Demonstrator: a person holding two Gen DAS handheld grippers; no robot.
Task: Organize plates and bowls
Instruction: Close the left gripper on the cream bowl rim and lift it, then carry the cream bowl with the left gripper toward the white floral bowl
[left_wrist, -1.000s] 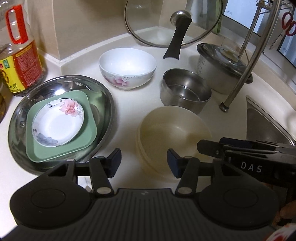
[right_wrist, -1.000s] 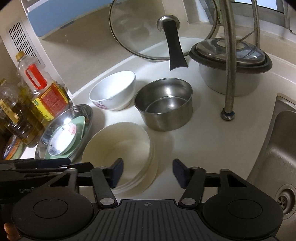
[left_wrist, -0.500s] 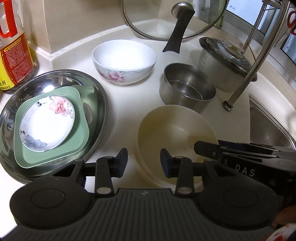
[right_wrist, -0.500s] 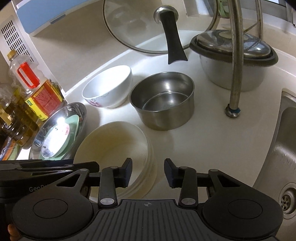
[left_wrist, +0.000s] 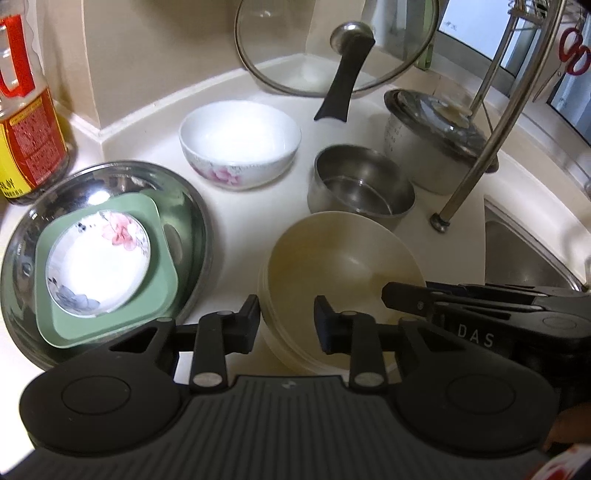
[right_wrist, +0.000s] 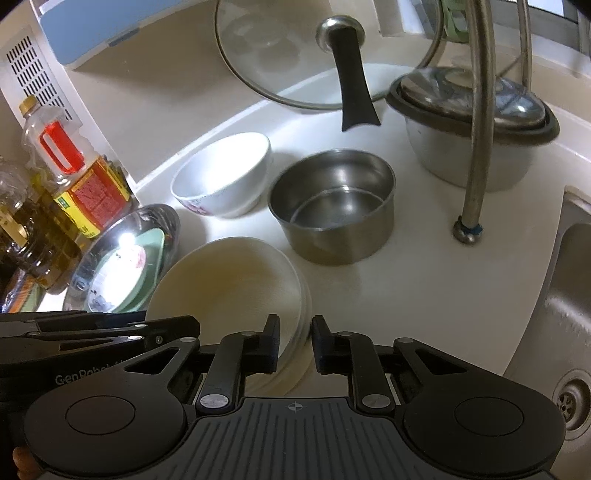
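Observation:
A stack of cream bowls (left_wrist: 343, 258) (right_wrist: 236, 280) sits on the counter in front of both grippers. My left gripper (left_wrist: 287, 317) straddles the stack's near left rim, jaws narrowed around it. My right gripper (right_wrist: 294, 341) straddles the near right rim, jaws close on it. A white floral bowl (left_wrist: 240, 144) (right_wrist: 225, 177) stands behind. A steel bowl (left_wrist: 360, 184) (right_wrist: 332, 203) stands to its right. A steel plate (left_wrist: 192, 218) (right_wrist: 162, 221) at left holds a green square dish (left_wrist: 162, 306) and a small floral saucer (left_wrist: 96, 262).
A glass lid (left_wrist: 332, 40) leans on the back wall. A lidded pot (left_wrist: 432, 133) and a rack leg (left_wrist: 439, 221) stand at right, with the sink (right_wrist: 576, 295) beyond. Oil bottles (right_wrist: 74, 173) stand at the left.
Both grippers moved forward onto the cream bowl stack and their jaws narrowed around its near rim. The stack looks slightly tilted in the right wrist view.

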